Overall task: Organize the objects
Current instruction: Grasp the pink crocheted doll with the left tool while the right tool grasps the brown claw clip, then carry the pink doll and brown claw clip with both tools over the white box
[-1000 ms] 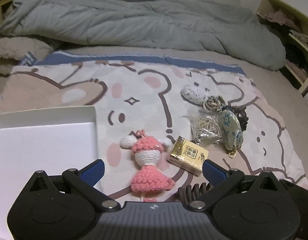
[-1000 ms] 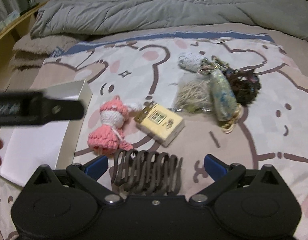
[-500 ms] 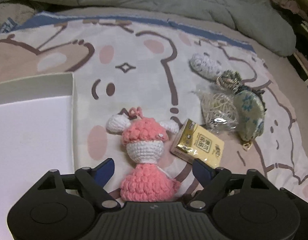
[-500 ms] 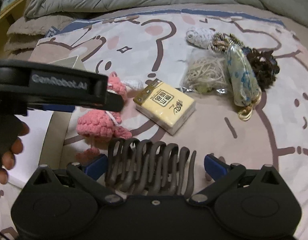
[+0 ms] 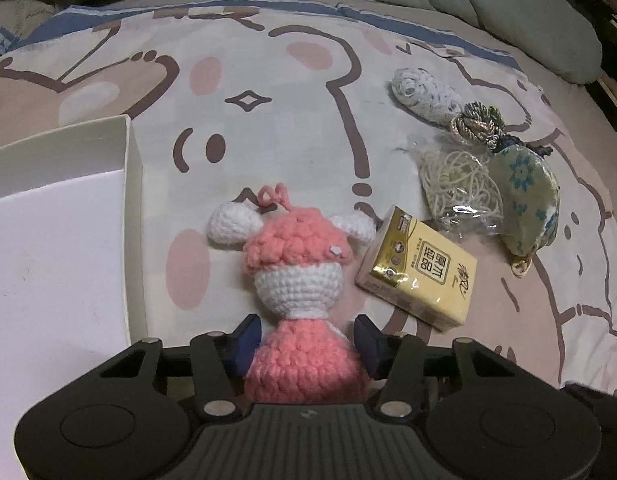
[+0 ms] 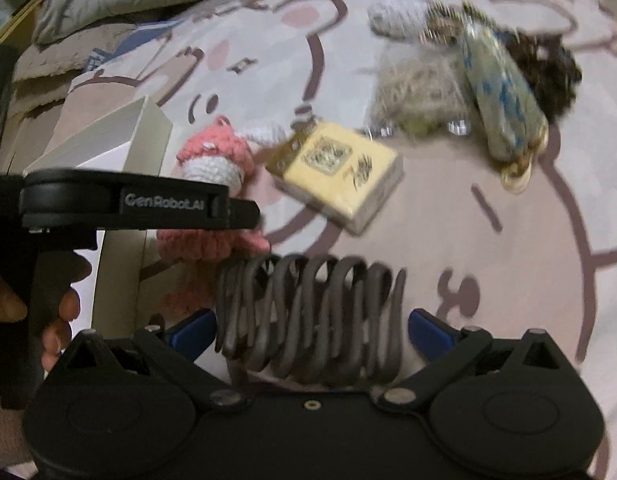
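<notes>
The left gripper (image 5: pixel 306 338) is pinching the skirt of the pink crochet doll (image 5: pixel 298 276), which is lying on the bedsheet (image 5: pixel 292 120) beside the white box (image 5: pixel 126 184). The right gripper (image 6: pixel 310 326) is standing spread around the dark hair claw (image 6: pixel 308 316). Farther on, the tissue pack (image 5: pixel 418 276) is touching the doll.

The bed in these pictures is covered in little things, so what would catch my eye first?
Probably the pink crocheted doll lying on the cartoon bedsheet, with the left gripper closed around its skirt. Just right of it lies a yellow tissue pack, and a white box sits on its left. Nearer the right gripper lies a dark hair claw, between its open fingers.
</notes>
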